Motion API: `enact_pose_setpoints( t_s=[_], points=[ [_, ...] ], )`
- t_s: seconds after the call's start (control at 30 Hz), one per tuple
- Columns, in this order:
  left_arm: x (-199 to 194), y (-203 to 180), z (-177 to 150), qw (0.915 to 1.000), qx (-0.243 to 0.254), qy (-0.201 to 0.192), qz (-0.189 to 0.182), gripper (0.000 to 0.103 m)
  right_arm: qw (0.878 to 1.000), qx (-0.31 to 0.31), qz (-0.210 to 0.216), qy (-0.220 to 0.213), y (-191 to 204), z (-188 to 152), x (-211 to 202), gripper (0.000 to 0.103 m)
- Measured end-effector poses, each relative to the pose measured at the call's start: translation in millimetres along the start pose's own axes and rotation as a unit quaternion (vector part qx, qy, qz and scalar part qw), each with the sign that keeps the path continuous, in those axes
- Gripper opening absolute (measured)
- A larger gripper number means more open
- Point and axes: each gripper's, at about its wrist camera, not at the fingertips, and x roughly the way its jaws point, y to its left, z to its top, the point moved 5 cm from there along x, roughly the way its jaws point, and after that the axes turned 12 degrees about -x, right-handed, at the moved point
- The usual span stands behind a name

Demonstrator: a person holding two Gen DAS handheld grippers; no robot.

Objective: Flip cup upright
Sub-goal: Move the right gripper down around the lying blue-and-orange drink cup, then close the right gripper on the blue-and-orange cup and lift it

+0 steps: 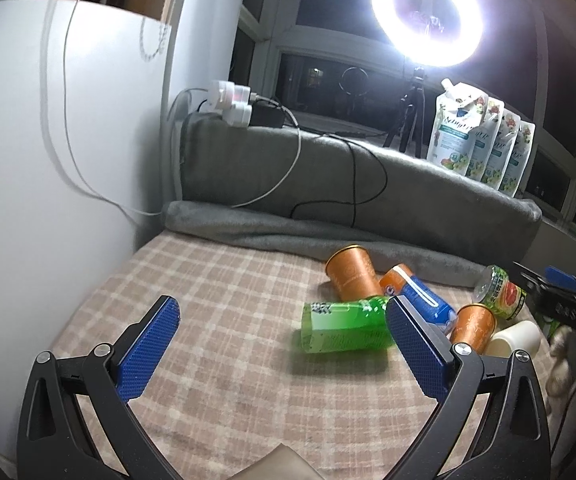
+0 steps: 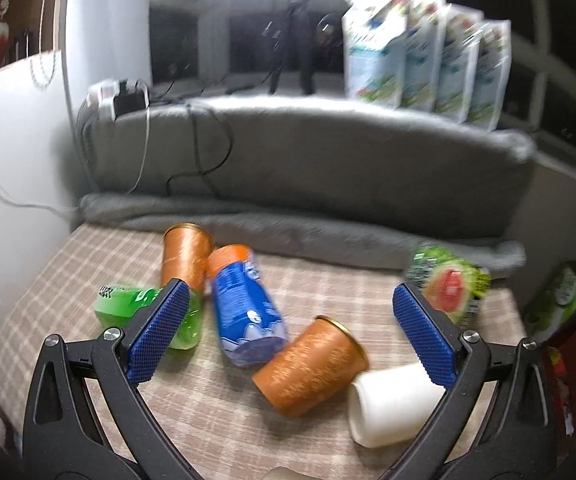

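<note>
Both tongs stand wide apart and empty: the right gripper hovers over an orange cup lying on its side on the checked cloth, the left gripper off to the side. This looks like the approach; next, close across the cup's wall and tip it up. The right view is blurred, and a white cup touching it crowds the grasp.

We are in a home, at night. A plaid cloth covers the counter, with a grey blanket bunched against dark windows. Refill pouches line the sill beside a ring light on a tripod, and chargers trail cables down the white wall.
</note>
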Motion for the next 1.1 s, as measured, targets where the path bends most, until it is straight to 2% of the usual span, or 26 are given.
enact_pose_setpoints(
  t_s=[0.1,0.3,0.4,0.53,0.67,0.73,0.87,1.0,1.1],
  points=[
    [2,7,-5,0.9999,-0.006,0.012,0.001,0.102,0.998,0.008,0.042,0.038,0,5,29,0.103],
    [4,20,-10,0.9995,-0.017,0.026,0.011,0.102,0.987,0.019,0.118,0.108,4,6,76,0.102],
    [5,24,-10,0.9993,-0.022,0.028,0.013,0.102,0.978,0.02,0.147,0.144,7,5,96,0.095],
    [5,28,-12,0.9991,-0.025,0.033,0.012,0.102,0.963,0.021,0.187,0.191,16,-3,119,0.094],
    [6,29,-15,0.9988,-0.027,0.04,0.012,0.102,0.953,0.023,0.203,0.226,23,-13,135,0.083],
    [6,29,-16,0.9987,-0.028,0.041,0.012,0.102,0.948,0.024,0.21,0.239,26,-17,138,0.081],
    [5,29,-15,0.9988,-0.028,0.039,0.013,0.102,0.946,0.016,0.204,0.251,28,-21,146,0.081],
    [5,30,-15,0.9988,-0.028,0.038,0.014,0.102,0.944,0.008,0.204,0.258,31,-23,151,0.069],
    [5,31,-14,0.9988,-0.027,0.037,0.014,0.102,0.944,-0.001,0.201,0.262,32,-22,152,0.068]
  ],
)
